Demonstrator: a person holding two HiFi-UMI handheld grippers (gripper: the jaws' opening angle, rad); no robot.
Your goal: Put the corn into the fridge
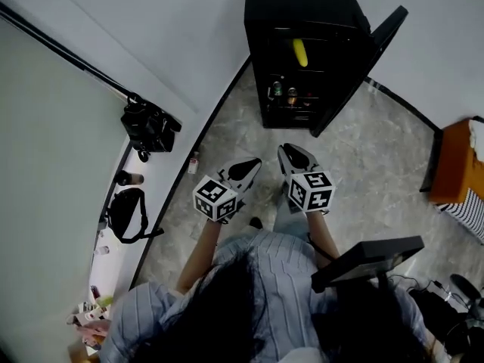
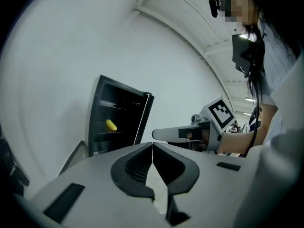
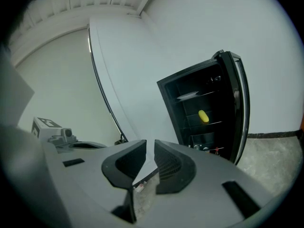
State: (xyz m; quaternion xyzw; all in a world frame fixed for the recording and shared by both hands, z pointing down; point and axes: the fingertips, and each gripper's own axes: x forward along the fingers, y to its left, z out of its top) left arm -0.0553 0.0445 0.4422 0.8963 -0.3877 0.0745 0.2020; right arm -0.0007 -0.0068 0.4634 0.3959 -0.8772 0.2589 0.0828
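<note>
The yellow corn lies on a middle shelf inside the black fridge. Its door stands swung open to the right. The corn also shows in the left gripper view, and the corn in the right gripper view. My left gripper and right gripper hang side by side over the floor, well short of the fridge. Both point toward it. The left gripper is shut with nothing in it. The right gripper is shut and empty too.
Cans and bottles stand on the fridge's lowest shelf. A black camera bag and another black bag lie along the curved white wall at left. An orange cabinet stands at right. The floor is grey stone.
</note>
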